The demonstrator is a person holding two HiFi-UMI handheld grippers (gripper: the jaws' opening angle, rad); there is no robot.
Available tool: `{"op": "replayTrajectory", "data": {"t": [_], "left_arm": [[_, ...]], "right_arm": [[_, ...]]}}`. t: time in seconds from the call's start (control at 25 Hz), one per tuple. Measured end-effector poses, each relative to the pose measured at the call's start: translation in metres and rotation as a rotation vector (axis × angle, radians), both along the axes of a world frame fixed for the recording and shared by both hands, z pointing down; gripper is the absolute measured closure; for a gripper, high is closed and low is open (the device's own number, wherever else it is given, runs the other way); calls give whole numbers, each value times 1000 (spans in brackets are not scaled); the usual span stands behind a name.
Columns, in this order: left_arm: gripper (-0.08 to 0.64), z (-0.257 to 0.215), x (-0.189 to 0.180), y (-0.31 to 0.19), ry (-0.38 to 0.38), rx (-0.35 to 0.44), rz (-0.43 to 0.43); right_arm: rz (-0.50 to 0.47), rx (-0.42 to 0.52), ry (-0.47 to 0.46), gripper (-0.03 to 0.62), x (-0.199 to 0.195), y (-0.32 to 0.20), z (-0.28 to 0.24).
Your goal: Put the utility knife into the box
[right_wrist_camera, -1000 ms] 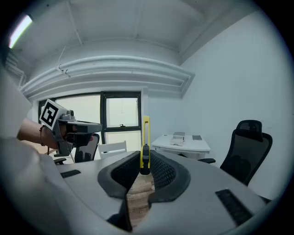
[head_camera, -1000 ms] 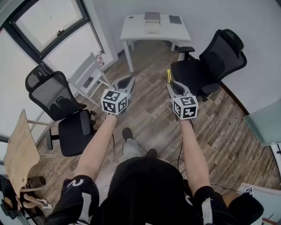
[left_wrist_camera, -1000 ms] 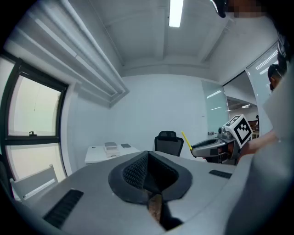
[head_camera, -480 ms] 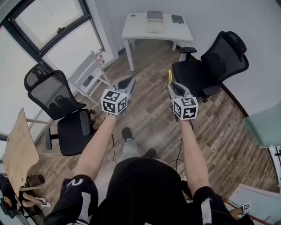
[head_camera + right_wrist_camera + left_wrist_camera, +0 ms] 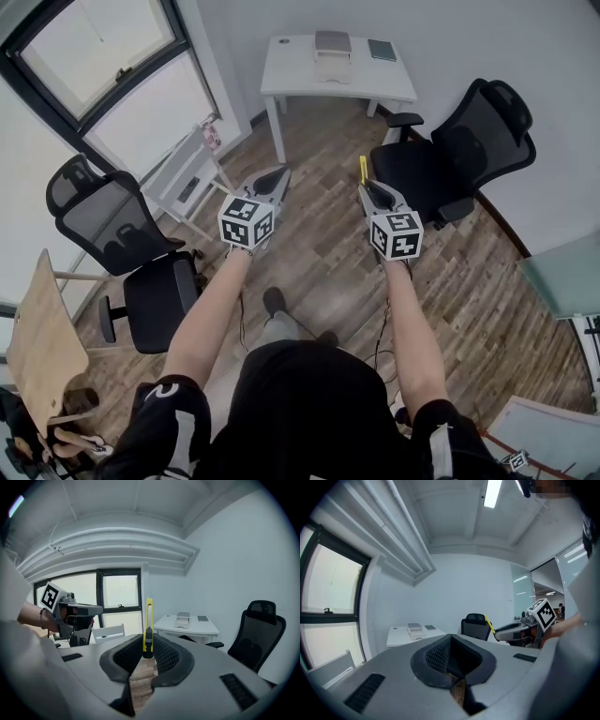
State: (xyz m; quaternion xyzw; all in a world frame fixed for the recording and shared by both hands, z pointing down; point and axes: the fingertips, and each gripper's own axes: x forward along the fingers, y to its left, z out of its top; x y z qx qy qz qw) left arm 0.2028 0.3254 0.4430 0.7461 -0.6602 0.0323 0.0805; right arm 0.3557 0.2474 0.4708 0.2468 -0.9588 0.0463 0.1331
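Observation:
A yellow utility knife (image 5: 363,169) (image 5: 148,619) stands upright between the pads of my right gripper (image 5: 367,190) (image 5: 148,651), which is shut on it in mid-air over the wood floor. My left gripper (image 5: 273,177) (image 5: 451,642) hangs level beside it, shut with nothing in it. The box (image 5: 331,51) (image 5: 182,618) (image 5: 414,628), pale with a grey top, sits on a white table (image 5: 281,82) against the far wall, well ahead of both grippers. From the left gripper view the knife (image 5: 488,622) shows as a yellow strip at the right gripper (image 5: 519,631).
A dark notebook (image 5: 382,50) lies on the table right of the box. A black office chair (image 5: 450,150) stands just right of the right gripper, another (image 5: 131,253) at the left. A white folding chair (image 5: 192,173) is by the window. A wooden panel (image 5: 37,328) leans at the far left.
The person has walked a little toward the table, which now looks nearer. Both grippers keep their pose; the knife stays in the right gripper.

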Motion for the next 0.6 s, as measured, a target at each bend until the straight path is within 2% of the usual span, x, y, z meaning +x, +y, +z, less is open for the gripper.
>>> {"op": "replayTrajectory", "data": {"t": [0.6], "left_arm": [[534, 2, -121, -73, 8, -11, 66]], "right_arm": [[55, -14, 13, 512, -122, -63, -1]]}}
